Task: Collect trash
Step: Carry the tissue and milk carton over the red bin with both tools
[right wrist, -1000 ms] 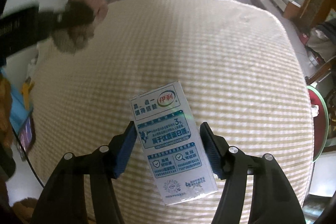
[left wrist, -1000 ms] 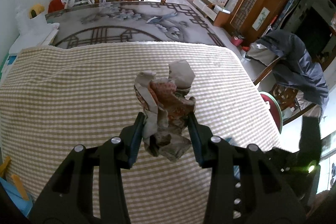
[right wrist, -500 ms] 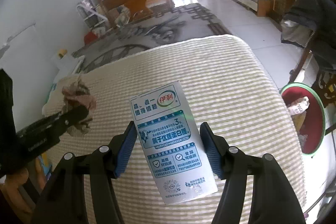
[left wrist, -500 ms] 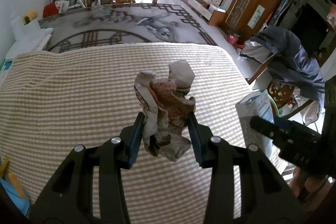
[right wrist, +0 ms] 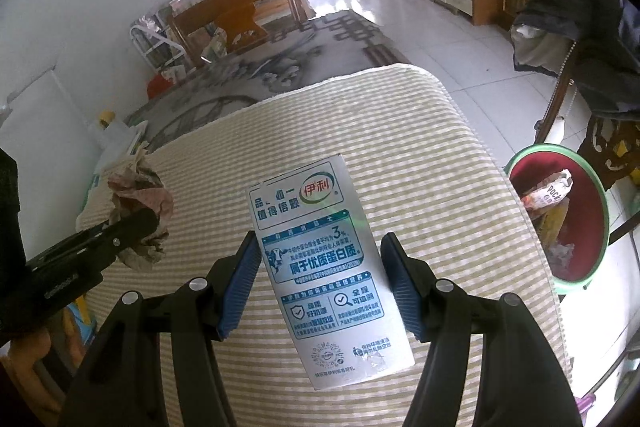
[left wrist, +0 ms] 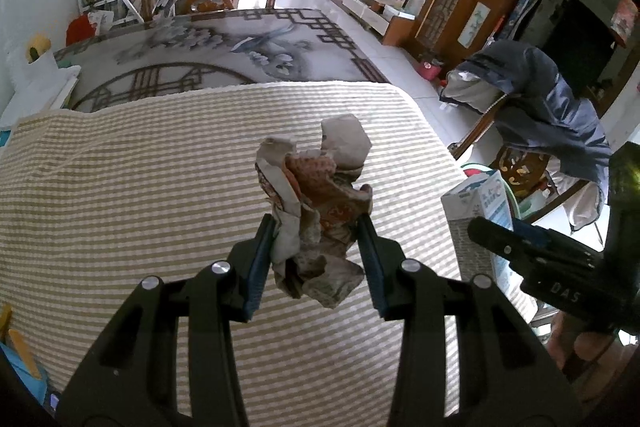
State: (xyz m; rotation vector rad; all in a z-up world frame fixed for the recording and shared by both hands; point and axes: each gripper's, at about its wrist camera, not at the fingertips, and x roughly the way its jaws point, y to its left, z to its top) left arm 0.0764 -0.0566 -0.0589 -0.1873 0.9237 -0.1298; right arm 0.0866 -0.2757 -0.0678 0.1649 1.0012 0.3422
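Crumpled paper [left wrist: 316,203], brown and reddish, clamped between the blue pads of the left hand-held gripper [left wrist: 316,251] in the left wrist view, lifted clear above the checked beige surface [left wrist: 140,195]. Wad pinched low, at its narrow waist, with loose folds spilling above and below the pads. Judged very light and soft, likely to give under pressure and to slip only if a fold pulled free; best taken across the thick middle, as here. At the right edge, right hand-held gripper [left wrist: 494,229] seen side-on with the milk carton [left wrist: 486,197] in it, a grey jacket [left wrist: 540,115] draped over a chair beyond.

White and teal carton [right wrist: 320,267] centred in the right wrist view, held between the pads of the right hand-held gripper [right wrist: 320,279] by its long side walls, raised over the surface [right wrist: 420,167] and tilted a little. Contact hard to read on the right pad, yet carton plainly carried off the cloth. Judged light, probably empty, with thin card walls that would buckle if squeezed hard; smooth printed skin a bit slippery, so a grip across the narrow sides near the middle seemed soundest. Red bin [right wrist: 576,219] with a green rim on the floor just beside the surface's right edge, wrappers already inside. Left hand-held gripper [right wrist: 138,227] at the left, paper wad [right wrist: 138,195] in its tip.
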